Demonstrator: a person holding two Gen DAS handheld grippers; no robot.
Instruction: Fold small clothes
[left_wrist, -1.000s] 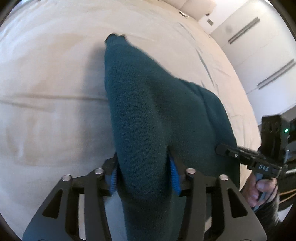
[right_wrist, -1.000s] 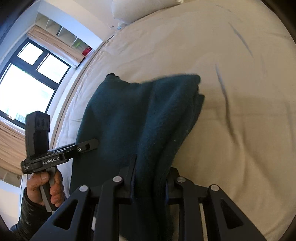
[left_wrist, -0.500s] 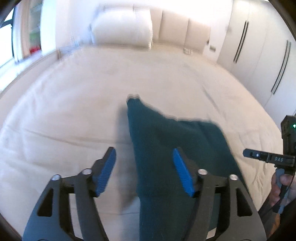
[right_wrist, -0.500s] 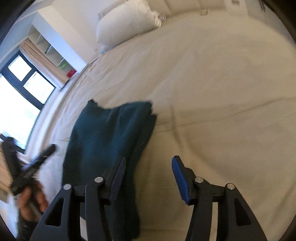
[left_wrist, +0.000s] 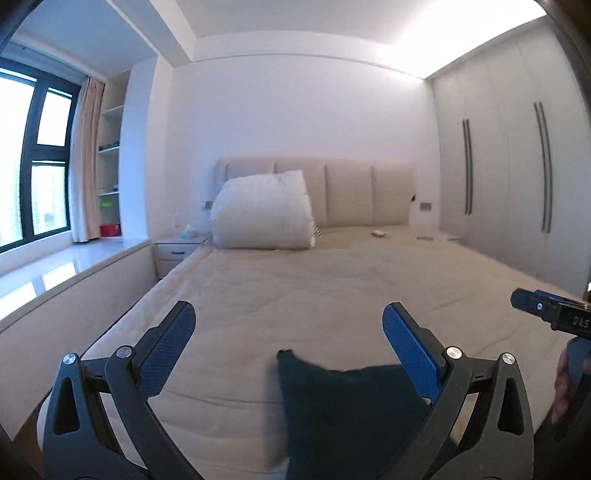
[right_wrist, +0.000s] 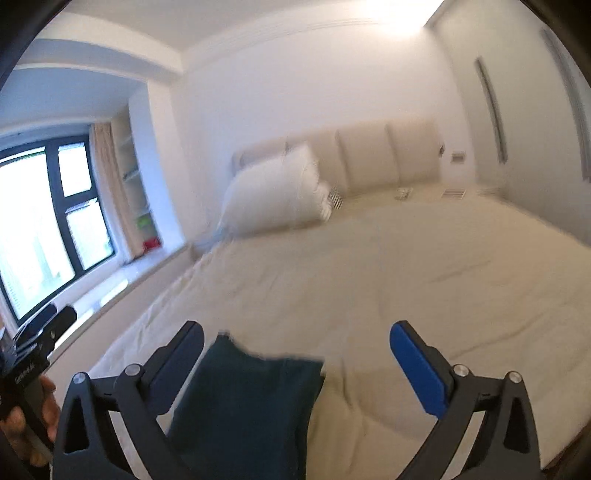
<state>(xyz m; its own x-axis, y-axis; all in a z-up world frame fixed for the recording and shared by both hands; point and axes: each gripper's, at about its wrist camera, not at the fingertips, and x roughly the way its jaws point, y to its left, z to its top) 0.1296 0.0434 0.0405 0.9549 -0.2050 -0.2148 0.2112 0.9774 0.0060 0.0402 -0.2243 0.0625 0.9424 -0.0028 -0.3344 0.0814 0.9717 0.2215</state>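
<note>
A dark teal knitted garment (left_wrist: 347, 413) lies folded on the cream bed (left_wrist: 314, 295) near its front edge, also in the right wrist view as the teal garment (right_wrist: 243, 402). My left gripper (left_wrist: 288, 332) is raised above it, jaws opening wide, nothing pressed between the blue pads. My right gripper (right_wrist: 295, 350) is likewise lifted clear, its jaws opening wide and holding nothing. Each view catches the other gripper at its edge: the right gripper (left_wrist: 546, 314) and the left gripper (right_wrist: 40, 343), both hand-held.
A big white pillow (left_wrist: 262, 210) leans on the padded headboard (left_wrist: 354, 192). Small items lie at the bed's far right. A window (left_wrist: 33, 155) and low ledge run along the left; wardrobe doors (left_wrist: 517, 166) line the right wall.
Both grippers let go of the teal garment, opened wide and rose, tilting up from looking down at the cloth toward the headboard. The garment now lies folded on the bed.
</note>
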